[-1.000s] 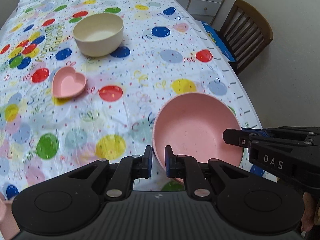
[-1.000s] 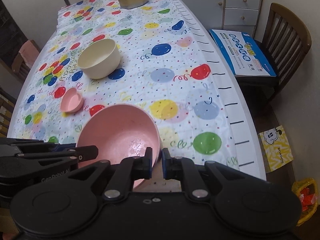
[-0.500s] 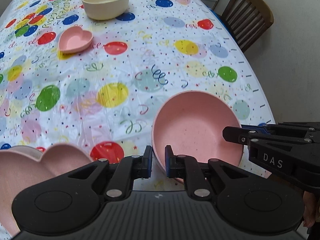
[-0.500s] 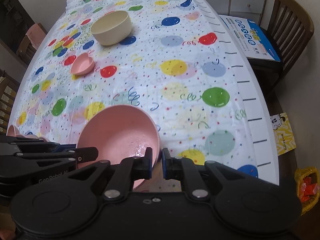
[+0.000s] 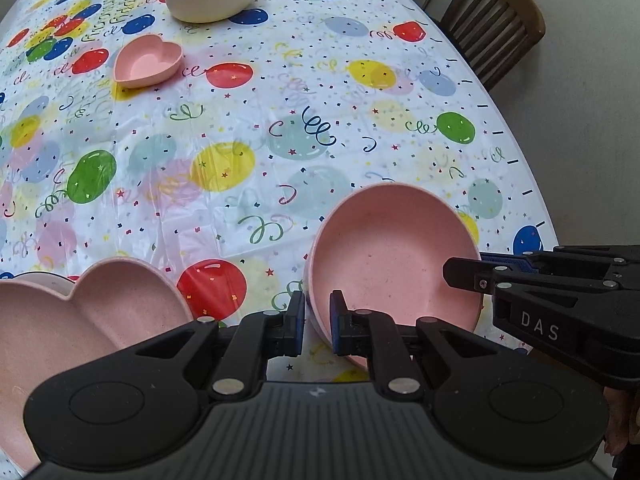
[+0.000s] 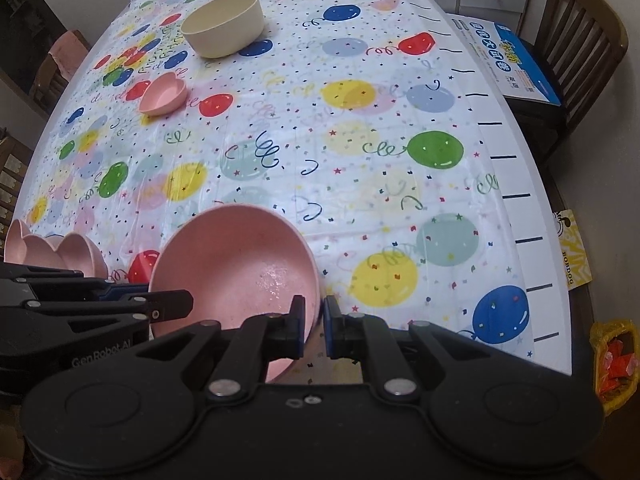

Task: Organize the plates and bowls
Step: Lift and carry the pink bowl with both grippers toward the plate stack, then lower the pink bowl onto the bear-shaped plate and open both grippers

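Fingers of my left gripper [image 5: 317, 320] and right gripper [image 6: 313, 322] each clamp the pink bowl's [image 5: 390, 256] rim above the balloon-print tabletop [image 5: 280, 128]; a wooden chair [image 6: 576, 44] stands beyond it.

The left gripper [image 5: 317, 326] and right gripper [image 6: 313, 327] sit side by side, both pointing forward. Each has its jaws nearly closed, pinching opposite edges of one rim. The right gripper's fingertips [image 5: 464, 270] point left.

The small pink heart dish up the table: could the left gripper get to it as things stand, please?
Probably not yet: the left gripper is shut on the round pink bowl's rim. Otherwise, bare tablecloth leads to the heart dish.
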The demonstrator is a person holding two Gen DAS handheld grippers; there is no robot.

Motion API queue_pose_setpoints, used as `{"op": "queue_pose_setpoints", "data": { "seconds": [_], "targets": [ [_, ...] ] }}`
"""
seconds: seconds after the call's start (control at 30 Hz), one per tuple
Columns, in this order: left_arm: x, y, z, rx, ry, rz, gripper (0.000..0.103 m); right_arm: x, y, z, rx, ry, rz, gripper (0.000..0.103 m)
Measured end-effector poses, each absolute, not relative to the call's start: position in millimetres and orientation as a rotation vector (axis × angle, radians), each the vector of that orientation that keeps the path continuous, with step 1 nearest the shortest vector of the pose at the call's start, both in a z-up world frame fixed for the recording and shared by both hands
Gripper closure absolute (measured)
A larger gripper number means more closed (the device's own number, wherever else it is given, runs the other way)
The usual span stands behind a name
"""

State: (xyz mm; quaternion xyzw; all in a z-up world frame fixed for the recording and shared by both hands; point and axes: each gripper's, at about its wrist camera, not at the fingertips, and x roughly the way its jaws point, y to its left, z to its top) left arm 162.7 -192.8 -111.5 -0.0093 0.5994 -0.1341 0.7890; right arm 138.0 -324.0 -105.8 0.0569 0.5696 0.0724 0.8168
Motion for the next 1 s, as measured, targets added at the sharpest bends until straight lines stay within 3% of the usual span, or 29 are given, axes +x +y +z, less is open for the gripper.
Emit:
{"op": "queue_pose_setpoints", "data": {
  "seconds": [0.13, 0.47, 0.77, 0.83, 0.87, 1.0],
  "targets": [
    [165, -190, -105, -0.024, 1.278, -0.285, 0.091, 138, -323, -102, 0.115, 1.208, 0.158, 0.085],
    [169, -182, -79, -0.026, 1.219, -0.272, 0.089, 142, -324, -77, 0.114, 1.158, 0.182, 0.077],
    [184, -175, -47, -0.034, 1.116, -0.248, 0.07, 153, -322, -51, 0.101, 1.097, 0.217, 0.068],
    [191, -173, -40, -0.035, 1.094, -0.234, 0.052, 157, -322, -42, 0.101, 1.073, 0.217, 0.063],
    [193, -171, -36, -0.033, 1.078, -0.229, 0.049, 160, -323, -38, 0.1, 1.062, 0.216, 0.059],
    [210, -163, -24, -0.032, 1.035, -0.22, 0.048, 173, -325, -21, 0.106, 1.008, 0.209, 0.046]
  ]
}}
